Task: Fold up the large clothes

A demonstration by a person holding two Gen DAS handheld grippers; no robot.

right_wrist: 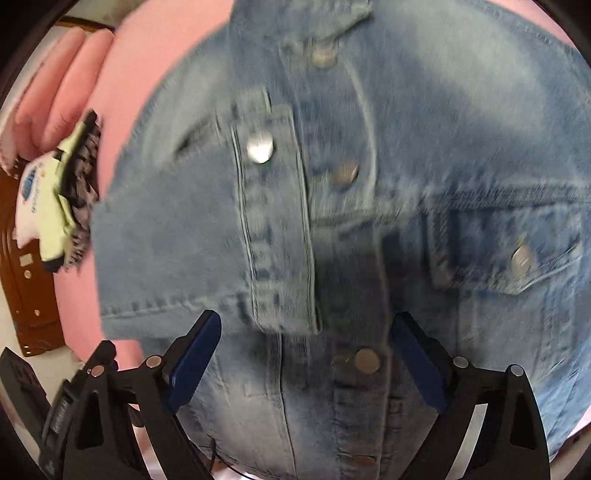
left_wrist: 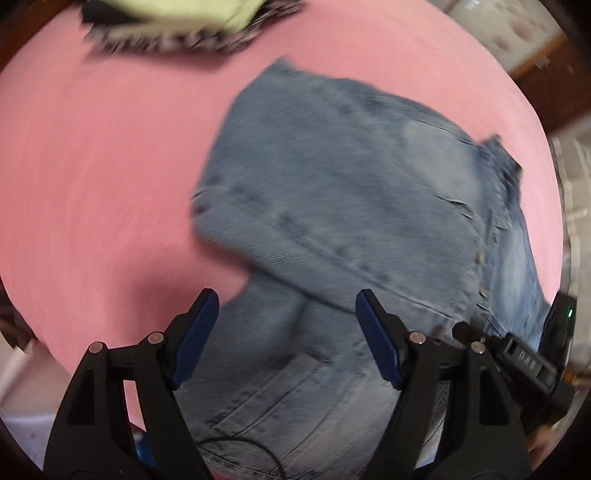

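Lying half-folded, blue denim jacket (left_wrist: 354, 206)

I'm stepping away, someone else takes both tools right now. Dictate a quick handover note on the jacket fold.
Left tool: open, holding nothing, above the jacket.
Right tool: open, holding nothing, over the button placket.
Jacket lies on the pink sheet, front up; one sleeve is folded across the front.
A pile of other clothes sits at the far edge.
Left to do: the remaining folds; the far side is blurred, so check it first.
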